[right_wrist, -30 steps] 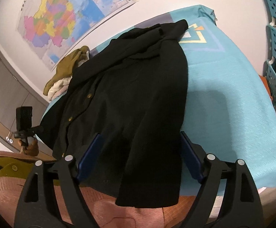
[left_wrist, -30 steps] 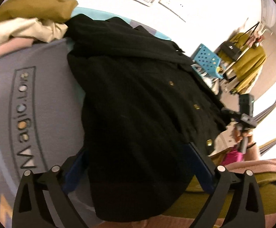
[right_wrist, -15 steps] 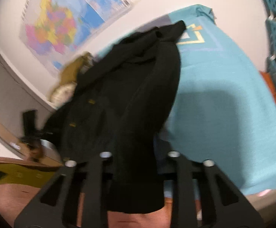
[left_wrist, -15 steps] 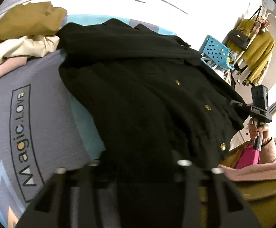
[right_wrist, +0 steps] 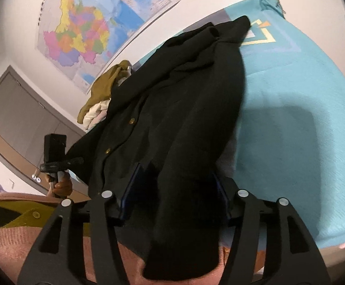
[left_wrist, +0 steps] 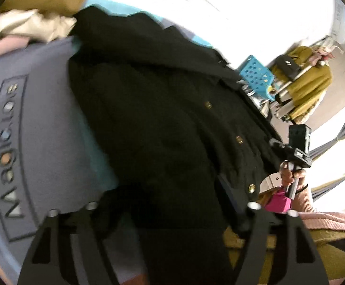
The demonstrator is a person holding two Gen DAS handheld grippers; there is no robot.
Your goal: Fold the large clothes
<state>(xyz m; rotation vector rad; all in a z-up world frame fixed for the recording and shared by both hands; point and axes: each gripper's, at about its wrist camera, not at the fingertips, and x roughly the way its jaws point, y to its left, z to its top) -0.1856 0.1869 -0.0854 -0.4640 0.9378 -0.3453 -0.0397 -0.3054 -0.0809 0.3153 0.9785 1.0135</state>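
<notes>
From my left wrist camera, the black coat [left_wrist: 163, 123] lies spread over the bed [left_wrist: 30, 109], its gold buttons [left_wrist: 238, 139] running down toward the near right. My left gripper [left_wrist: 170, 204] has its fingers set wide on either side of the coat's lower hem; the cloth drapes between and over them, and I cannot tell whether they pinch anything. A grey panel with "Magic.Love" lettering [left_wrist: 8, 152] shows on the bedcover to the left of the coat. A pile of clothes [left_wrist: 34, 21] sits at the far left corner, touching the coat's shoulder. Off the bed to the right I see a blue basket [left_wrist: 258, 76] and a rack of clothes [left_wrist: 307, 83], and my right hand [left_wrist: 291, 175] gripping its handle.

From my right wrist camera, the coat [right_wrist: 184, 109] stretches from the far corner of the teal cover [right_wrist: 291, 109] toward me, one sleeve hanging over the near edge. My right gripper [right_wrist: 176, 190] has its jaws apart, blue pads either side of that sleeve, not pressed together. A map [right_wrist: 96, 23] hangs on the wall. My left hand [right_wrist: 62, 182] shows at the left.
</notes>
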